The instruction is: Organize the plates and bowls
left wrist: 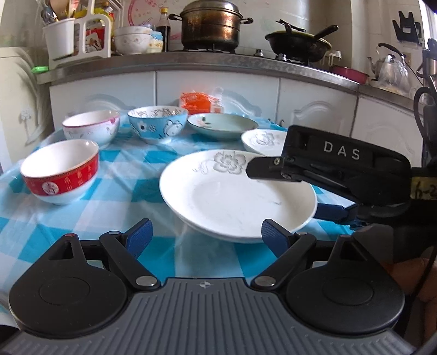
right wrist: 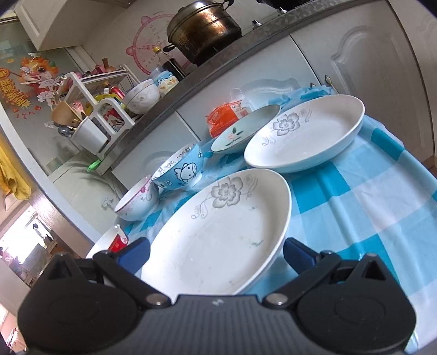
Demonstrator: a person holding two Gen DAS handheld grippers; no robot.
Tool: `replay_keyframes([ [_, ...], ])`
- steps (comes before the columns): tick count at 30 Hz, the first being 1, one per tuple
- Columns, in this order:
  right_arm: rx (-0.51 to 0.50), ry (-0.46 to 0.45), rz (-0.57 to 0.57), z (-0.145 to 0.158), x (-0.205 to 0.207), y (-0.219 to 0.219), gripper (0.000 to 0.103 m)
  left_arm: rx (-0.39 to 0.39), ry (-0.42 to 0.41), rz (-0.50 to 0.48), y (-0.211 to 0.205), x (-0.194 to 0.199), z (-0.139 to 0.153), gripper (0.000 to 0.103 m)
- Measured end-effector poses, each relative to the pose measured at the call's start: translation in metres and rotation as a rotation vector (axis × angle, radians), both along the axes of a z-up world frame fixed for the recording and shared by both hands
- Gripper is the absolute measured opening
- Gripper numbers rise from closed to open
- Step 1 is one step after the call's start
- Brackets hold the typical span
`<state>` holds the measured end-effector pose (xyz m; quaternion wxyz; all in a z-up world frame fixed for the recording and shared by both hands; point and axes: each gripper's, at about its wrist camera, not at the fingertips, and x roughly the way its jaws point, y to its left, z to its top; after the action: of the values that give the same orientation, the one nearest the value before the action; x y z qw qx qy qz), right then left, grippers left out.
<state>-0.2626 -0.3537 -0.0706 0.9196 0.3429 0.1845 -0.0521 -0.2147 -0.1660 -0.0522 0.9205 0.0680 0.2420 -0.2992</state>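
**Around my table**

A blue-checked cloth [left wrist: 153,174] covers my table. At twelve o'clock an orange packet [left wrist: 195,102] lies on it. Beyond, on the counter [left wrist: 218,64], stand a pot [left wrist: 210,23], a wok [left wrist: 299,45] at one o'clock, a kettle [left wrist: 382,61] at two, a utensil rack [left wrist: 79,38] at eleven.

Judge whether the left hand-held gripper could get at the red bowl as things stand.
Probably yes. The left hand-held gripper is open and holds nothing, and the red bowl stands apart from the other dishes on the checked cloth, with nothing between them.

Black tool [left wrist: 207,234] with blue finger pads [left wrist: 139,236], white "DAS" lettering.
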Motion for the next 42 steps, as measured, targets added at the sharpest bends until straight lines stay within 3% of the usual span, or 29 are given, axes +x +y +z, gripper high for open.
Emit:
replay_keyframes([
  [7, -0.004, 0.005, 0.011, 0.001, 0.028, -0.001, 0.103, -0.005, 0.008, 0.074, 0.0, 0.033, -0.006, 0.103],
  [15, 0.057, -0.051, 0.024, 0.001, 0.07, -0.02, 0.103, -0.01, 0.027, 0.144, -0.003, 0.075, -0.013, 0.103],
  [26, 0.035, -0.08, 0.16, -0.001, 0.125, -0.015, 0.103, -0.013, 0.074, 0.171, -0.01, 0.086, -0.013, 0.103],
  [42, -0.114, -0.068, 0.143, 0.024, 0.096, -0.01, 0.102, -0.051, 0.035, 0.168, 0.007, 0.058, 0.005, 0.103],
])
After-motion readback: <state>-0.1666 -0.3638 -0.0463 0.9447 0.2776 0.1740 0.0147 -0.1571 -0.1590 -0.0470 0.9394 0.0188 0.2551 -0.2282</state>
